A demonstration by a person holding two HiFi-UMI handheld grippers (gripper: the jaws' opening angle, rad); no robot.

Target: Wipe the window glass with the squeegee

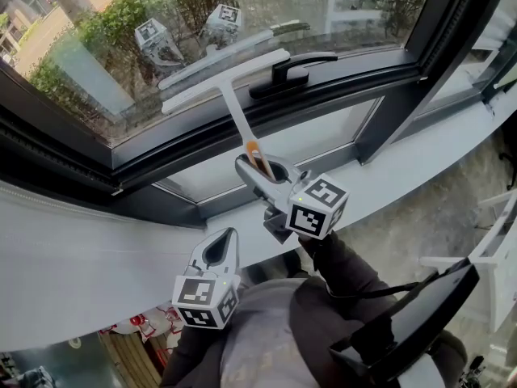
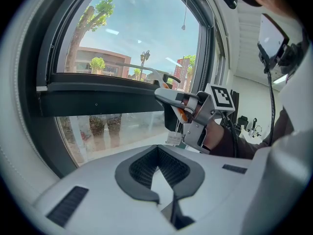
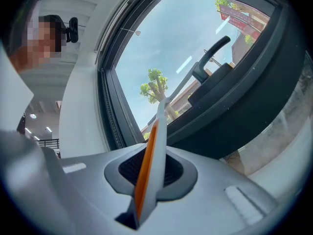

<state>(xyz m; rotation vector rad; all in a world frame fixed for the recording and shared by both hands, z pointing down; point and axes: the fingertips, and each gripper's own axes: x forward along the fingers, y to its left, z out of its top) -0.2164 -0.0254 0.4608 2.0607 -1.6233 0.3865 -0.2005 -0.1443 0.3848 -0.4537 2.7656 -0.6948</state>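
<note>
Squeegee (image 1: 219, 80) — slim white-orange handle tight between right gripper (image 1: 262, 166) fingers; left gripper (image 1: 226, 238) fingers together

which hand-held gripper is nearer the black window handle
Right. The right hand-held gripper holds the squeegee just below the window handle; the left hand-held gripper is lower and farther back from it.

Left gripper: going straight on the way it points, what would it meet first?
The left gripper would probably meet the white sill first, just before the lower glass pane; depth is unclear.
</note>
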